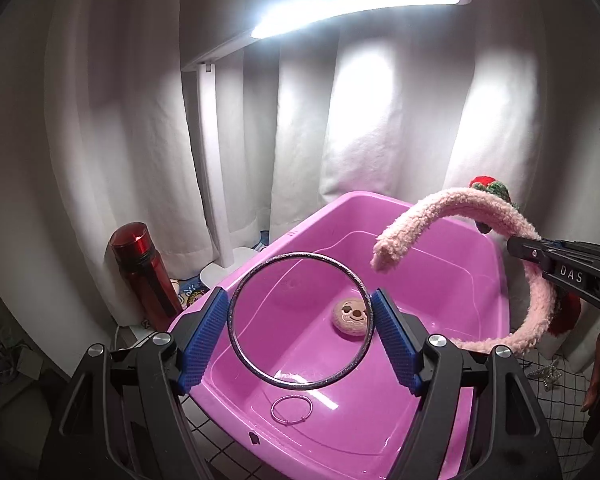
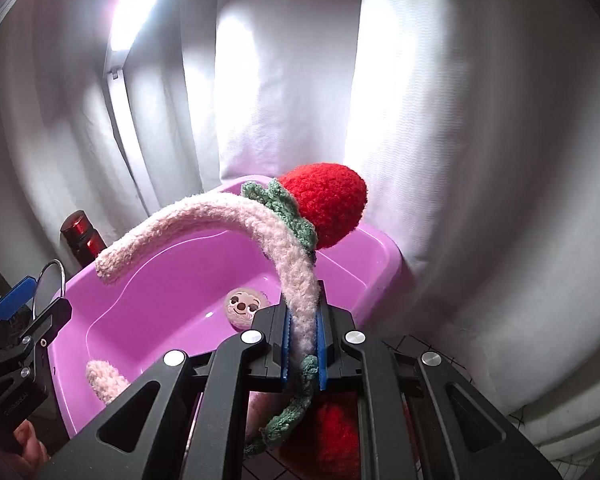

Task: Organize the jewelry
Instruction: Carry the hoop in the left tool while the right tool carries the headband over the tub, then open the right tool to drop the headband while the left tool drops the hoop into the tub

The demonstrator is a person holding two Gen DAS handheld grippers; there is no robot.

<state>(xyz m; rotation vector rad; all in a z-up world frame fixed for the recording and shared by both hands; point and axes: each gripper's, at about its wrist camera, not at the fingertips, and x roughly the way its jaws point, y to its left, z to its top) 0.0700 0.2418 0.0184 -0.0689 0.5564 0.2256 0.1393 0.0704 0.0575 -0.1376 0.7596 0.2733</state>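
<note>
Basin [image 1: 384, 216]: glossy smooth pink plastic.
Bangle [image 1: 236, 344]: thin metal, glittery finish.
Headband [image 2: 296, 280]: fuzzy pink cloth, red and green knitted trim.
Bottle [image 1: 144, 272]: shiny red.
Curtain [image 1: 132, 120]: matt white cloth.
Tongs pads [image 1: 198, 344]: ribbed blue.

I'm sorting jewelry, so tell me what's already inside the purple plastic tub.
Inside the purple plastic tub: a round pink plush face charm and a thin pink wire hoop. The near right floor is hidden behind the left gripper and its silver bangle.

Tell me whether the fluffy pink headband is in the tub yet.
Not yet. The headband is clamped in the right hand-held gripper, held up over the tub.
</note>
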